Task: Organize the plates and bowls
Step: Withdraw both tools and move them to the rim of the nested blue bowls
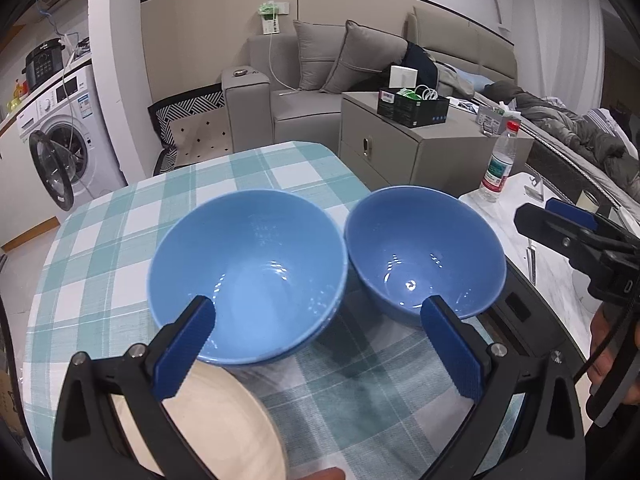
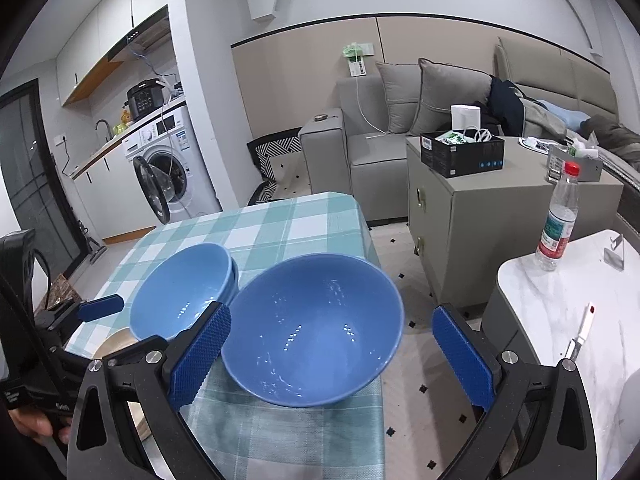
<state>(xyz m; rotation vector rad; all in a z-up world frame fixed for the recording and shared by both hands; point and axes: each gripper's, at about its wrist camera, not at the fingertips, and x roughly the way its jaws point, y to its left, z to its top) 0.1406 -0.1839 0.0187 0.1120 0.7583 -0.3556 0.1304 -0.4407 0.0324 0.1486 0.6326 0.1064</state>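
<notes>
— Blue pads of the left gripper [image 1: 316, 344] stand spread as wide as they go, with nothing between them but checked cloth; the near rim of the left bowl [image 1: 248, 276] shows just past its left pad.

— And the right gripper [image 2: 324, 356]?

— Spread too, gripping nothing: the right bowl [image 2: 316, 332] sits between its pads without either touching it.

— Where are the bowls?

— Side by side on the table [image 2: 280, 224], rims almost touching. The right-wrist view shows the left one is really two bowls nested; the left-wrist view hides that. Only the left-wrist view shows much of the cream plate [image 1: 224, 420], nearer than the left bowl, under the left finger.

— Edges?

— The right bowl juts past the table's right edge, over the floor. Beyond the bowls the cloth lies bare to the far edge. Right of the table, across a gap, stands a marble side table [image 2: 560, 304] with a water bottle [image 2: 558, 220].
</notes>
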